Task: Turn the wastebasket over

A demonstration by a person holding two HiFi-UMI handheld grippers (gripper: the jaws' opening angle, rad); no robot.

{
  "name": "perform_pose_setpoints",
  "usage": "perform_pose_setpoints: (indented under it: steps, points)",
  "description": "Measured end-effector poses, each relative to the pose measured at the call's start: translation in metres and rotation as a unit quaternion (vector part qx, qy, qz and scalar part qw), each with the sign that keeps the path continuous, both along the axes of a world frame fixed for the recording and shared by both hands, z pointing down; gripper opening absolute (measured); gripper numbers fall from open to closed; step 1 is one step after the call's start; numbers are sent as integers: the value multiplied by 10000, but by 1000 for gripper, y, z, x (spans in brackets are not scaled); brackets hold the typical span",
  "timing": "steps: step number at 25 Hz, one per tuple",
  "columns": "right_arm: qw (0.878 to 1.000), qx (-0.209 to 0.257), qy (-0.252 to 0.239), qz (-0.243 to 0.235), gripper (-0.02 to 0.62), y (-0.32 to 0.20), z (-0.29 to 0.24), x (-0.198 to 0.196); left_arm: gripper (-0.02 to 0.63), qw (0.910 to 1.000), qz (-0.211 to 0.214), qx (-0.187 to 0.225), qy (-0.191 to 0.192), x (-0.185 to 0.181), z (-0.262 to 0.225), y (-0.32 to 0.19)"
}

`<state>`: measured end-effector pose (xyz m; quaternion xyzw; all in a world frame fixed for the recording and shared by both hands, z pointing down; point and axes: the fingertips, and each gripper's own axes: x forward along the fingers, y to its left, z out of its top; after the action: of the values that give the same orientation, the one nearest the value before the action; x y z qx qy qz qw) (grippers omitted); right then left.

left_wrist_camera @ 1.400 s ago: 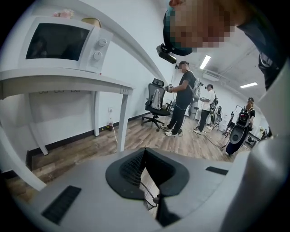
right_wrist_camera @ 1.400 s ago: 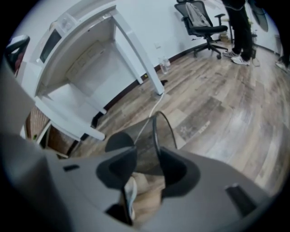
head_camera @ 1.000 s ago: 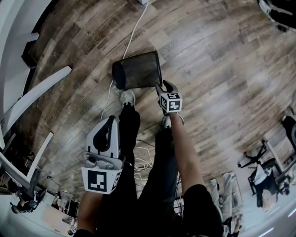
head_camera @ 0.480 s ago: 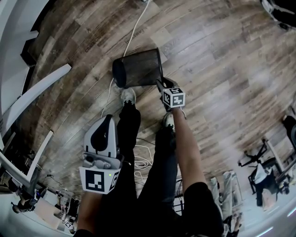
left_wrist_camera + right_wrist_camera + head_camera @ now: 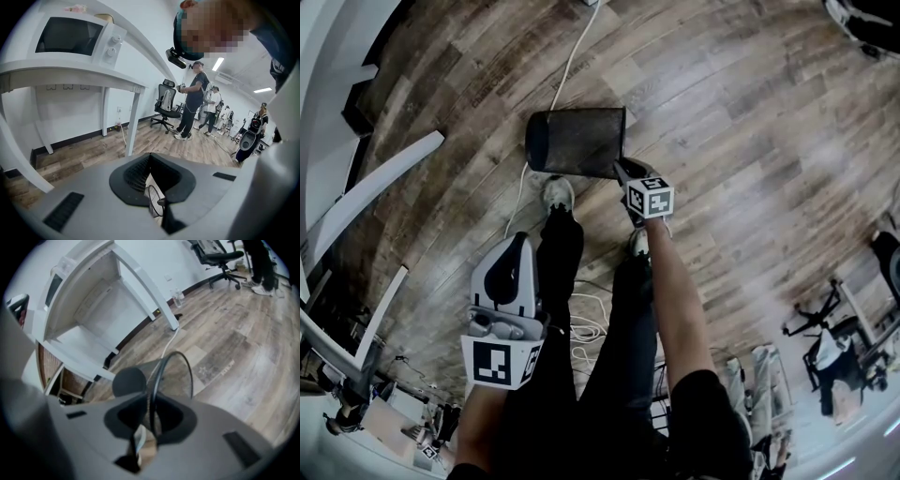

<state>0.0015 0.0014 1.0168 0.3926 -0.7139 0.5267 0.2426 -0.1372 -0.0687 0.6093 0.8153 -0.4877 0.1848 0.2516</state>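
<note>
The black mesh wastebasket [image 5: 577,141] lies on its side on the wood floor, solid bottom to the left and open rim to the right. My right gripper [image 5: 619,170] is at the near edge of that rim. In the right gripper view the wire rim [image 5: 161,364] runs between the jaws of the right gripper [image 5: 152,401]; the jaws are closing and pinch it. My left gripper [image 5: 523,242] hangs beside the person's left leg, well short of the basket. In its own view the left gripper [image 5: 150,157] has its tips together and holds nothing.
A white cable [image 5: 572,56] runs along the floor past the basket. The person's shoes [image 5: 558,195] stand just before the basket. White table legs [image 5: 370,192] are at the left. A microwave [image 5: 75,37] sits on a white table; people [image 5: 192,108] and an office chair [image 5: 166,105] stand farther off.
The right gripper's jaws have come together on the basket's rim, and the basket has turned slightly so its rim stands more upright. The left gripper has stayed put.
</note>
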Motion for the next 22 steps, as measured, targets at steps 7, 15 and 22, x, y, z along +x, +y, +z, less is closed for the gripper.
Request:
perform_pose_setpoints:
  steps: [7,15,22]
  points:
    - [9988,98,-46,-488,63,8,-17,-20,34,10000,-38,-38,13,-2,-4,0]
    - [9975,160,-394,-572,51,6,-44,-45,34,9999,-86,-46,80,-1,-11,-2]
    - [9947,298,-673,-715,48,-3,-65,-77,34,9999,-143,-22,90,-8,-15,-6]
